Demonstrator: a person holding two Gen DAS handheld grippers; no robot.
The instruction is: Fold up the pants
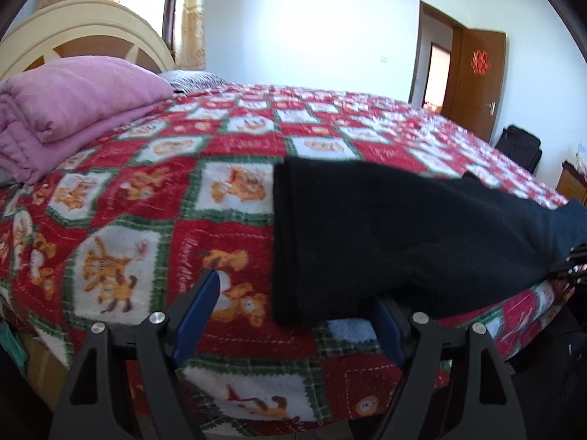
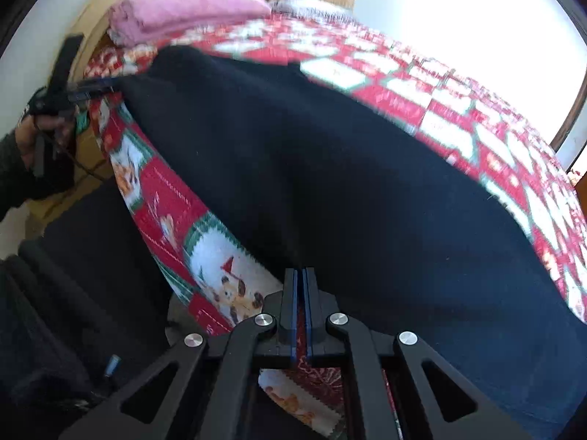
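Black pants [image 1: 385,234] lie across the bed's near edge on a red, white and green cartoon blanket [image 1: 154,190]. In the left wrist view my left gripper [image 1: 293,293] is open; its left finger rests on the blanket and its right finger is partly hidden under the pants' near corner. In the right wrist view the pants [image 2: 312,168] fill the middle. My right gripper [image 2: 301,278] is shut at their near edge. The frames do not show whether cloth is between the pads. The left gripper [image 2: 91,88] shows at the pants' far end.
A folded pink quilt [image 1: 69,106] lies by the cream headboard [image 1: 84,33] at the left. A brown door [image 1: 477,80] stands open at the far right, with a black bag [image 1: 519,146] and a wooden cabinet [image 1: 572,183] near it. The bed edge drops off just before both grippers.
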